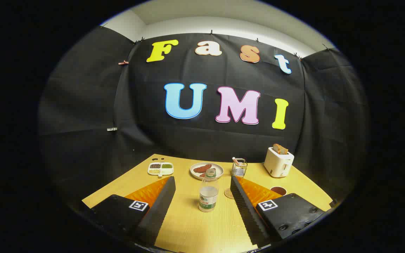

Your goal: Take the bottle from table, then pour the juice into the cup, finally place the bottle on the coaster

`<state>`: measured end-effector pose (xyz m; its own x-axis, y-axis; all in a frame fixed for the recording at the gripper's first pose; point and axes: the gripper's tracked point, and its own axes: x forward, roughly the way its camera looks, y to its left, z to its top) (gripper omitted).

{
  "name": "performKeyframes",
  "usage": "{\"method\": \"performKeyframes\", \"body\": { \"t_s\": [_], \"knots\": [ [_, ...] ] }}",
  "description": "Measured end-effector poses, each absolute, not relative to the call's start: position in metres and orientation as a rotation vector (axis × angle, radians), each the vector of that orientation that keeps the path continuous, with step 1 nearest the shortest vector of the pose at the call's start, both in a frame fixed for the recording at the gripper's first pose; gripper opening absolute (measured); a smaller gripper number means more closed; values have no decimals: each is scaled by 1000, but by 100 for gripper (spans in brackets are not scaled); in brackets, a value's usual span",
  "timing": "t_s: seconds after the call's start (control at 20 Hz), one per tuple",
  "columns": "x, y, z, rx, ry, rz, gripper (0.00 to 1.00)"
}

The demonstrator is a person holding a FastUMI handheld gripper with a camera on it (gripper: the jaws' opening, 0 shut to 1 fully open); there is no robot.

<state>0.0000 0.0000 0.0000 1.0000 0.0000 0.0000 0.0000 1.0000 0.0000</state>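
Well, gripper fingers spread apart; bottle upright between the tips, untouched, green label too small to read; coaster just beside it.

The camera rides on the tool, above the near end of the tabletop, facing forward along its spread fingers toward the booth's back wall, tilted slightly down.

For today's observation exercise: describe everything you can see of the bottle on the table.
The bottle is clear plastic, upright on the yellow wooden table, partly filled with pale liquid, with a label band low on its body. Its top looks open, though that is hard to tell. It stands between the open jaws, untouched, with a round coaster beside it.
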Motion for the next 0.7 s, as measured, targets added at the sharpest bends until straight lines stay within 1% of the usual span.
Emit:
{"method": "performKeyframes", "body": {
  "t_s": [0.7],
  "knots": [
    [13,0,-11,21,24,34,97]
  ]
}}
